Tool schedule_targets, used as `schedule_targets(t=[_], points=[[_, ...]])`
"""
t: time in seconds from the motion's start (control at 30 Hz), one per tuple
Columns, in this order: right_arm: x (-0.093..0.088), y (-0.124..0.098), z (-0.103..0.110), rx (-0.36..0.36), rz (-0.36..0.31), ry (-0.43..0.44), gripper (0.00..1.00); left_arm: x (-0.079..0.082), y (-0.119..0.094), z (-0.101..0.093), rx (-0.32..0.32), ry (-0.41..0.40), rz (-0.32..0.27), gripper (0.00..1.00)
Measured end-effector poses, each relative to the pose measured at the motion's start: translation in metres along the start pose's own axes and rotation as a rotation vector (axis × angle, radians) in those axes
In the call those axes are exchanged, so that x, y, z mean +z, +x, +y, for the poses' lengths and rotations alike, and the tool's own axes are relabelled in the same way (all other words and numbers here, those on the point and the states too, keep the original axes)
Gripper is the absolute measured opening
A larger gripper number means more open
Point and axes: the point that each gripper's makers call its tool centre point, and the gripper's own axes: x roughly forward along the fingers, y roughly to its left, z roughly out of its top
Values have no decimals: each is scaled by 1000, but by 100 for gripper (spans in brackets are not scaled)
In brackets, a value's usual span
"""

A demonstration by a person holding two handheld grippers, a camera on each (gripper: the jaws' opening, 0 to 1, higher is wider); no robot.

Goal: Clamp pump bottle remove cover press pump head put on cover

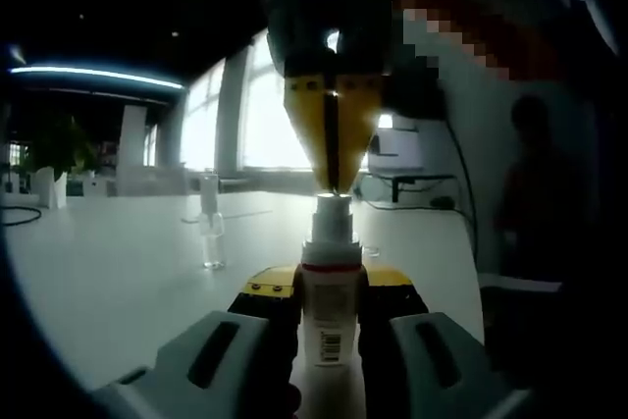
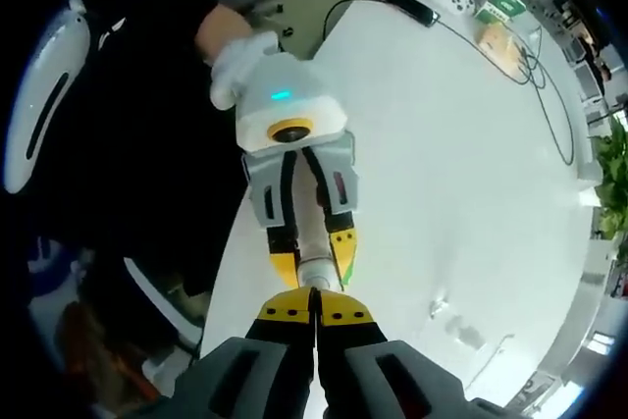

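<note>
Left gripper view: left gripper (image 1: pixel 332 313) clamps pump bottle (image 1: pixel 331 316) upright.

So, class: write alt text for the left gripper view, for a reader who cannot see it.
The left tongs clamp a white pump bottle upright, while the right tongs, closed, press down on its pump head. A small clear bottle stands behind on the white table.

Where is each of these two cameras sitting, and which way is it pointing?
Left gripper view: rides on the left gripper, looking level across the white table along the pump bottle it clamps; the right gripper comes from above.
Right gripper view: rides on the right gripper, looking down at the left gripper, the table and the person's gloved hand.
Shared: bottle, both grippers, table.
</note>
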Motion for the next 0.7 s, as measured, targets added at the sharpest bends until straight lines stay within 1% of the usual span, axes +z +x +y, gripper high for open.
schedule_targets(t=[0.17, 0.3, 0.4, 0.53, 0.7], points=[[0, 2, 0, 2, 5, 1, 0, 0, 0, 0, -1, 4, 0, 13], [0, 0, 1, -9, 10, 1, 0, 0, 1, 1, -3, 6, -3, 13], [-1, -5, 0, -14, 5, -3, 0, 0, 1, 1, -4, 10, -5, 13], [-1, -5, -1, -17, -7, -9, 0, -1, 1, 1, -4, 14, -7, 13], [0, -5, -1, -20, -6, -9, 0, -1, 1, 2, -5, 16, -9, 13]])
